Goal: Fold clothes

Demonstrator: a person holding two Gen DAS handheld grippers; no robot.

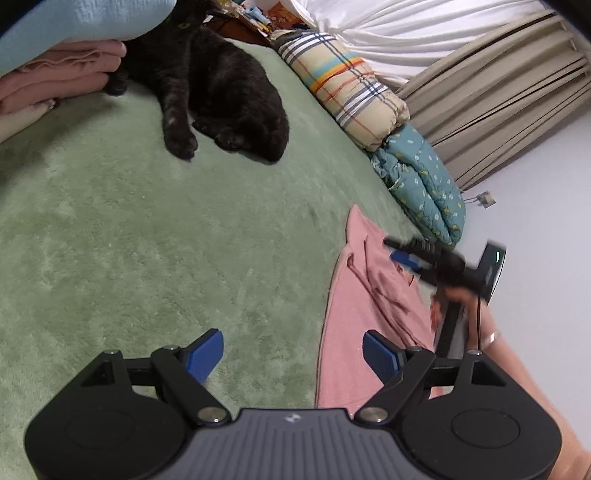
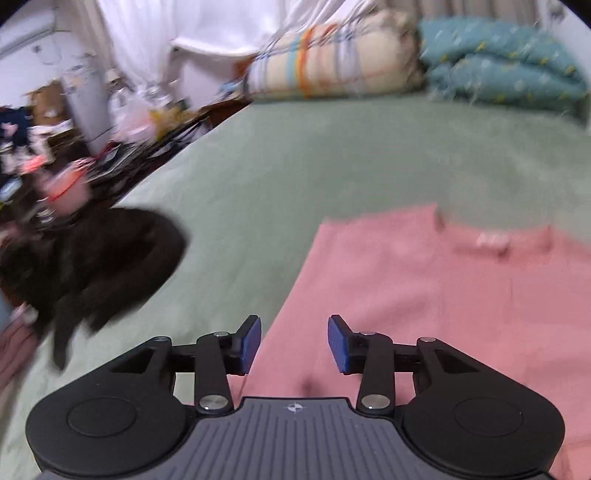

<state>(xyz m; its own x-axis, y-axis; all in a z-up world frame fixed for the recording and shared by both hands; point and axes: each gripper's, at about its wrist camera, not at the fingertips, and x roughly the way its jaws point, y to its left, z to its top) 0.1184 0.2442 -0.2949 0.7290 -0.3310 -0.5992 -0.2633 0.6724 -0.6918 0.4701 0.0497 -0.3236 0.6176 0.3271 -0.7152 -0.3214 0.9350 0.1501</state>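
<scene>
Nearest in the left wrist view, the left gripper (image 1: 291, 356) is hovering over the green blanket (image 1: 147, 258) with its blue pads (image 1: 207, 354) standing wide apart and nothing between them. It is sitting just beside the left edge of the pink garment (image 1: 351, 325), probably waiting so it can take that edge once the other side is ready.

The right gripper (image 2: 294, 343) is hanging over the near part of the same pink garment (image 2: 424, 288). Its fingers are parted, partway open, with no cloth between them and no pad pressing on fabric. The right view is heavily blurred, so the hand is likely moving. From the left camera, the right gripper (image 1: 402, 254) is showing above the far right part of the garment, held in a person's hand (image 1: 454, 299); too smeared there to read the jaws.

The garment itself is lying spread on the blanket, mostly flat, with some creases on its right half. It looks laid out for folding, no fold clearly made yet.

Further off, a black cat (image 1: 214, 92) is lying on the blanket, well apart from the garment but inside the working area, so it could get in the way. At far left a pink folded stack (image 1: 55, 81) is sitting under a light blue cloth (image 1: 74, 26), likely finished items. Along the far edge, a plaid quilt (image 1: 347, 88) and a teal quilt (image 1: 421, 177) are rolled out of the way.
</scene>
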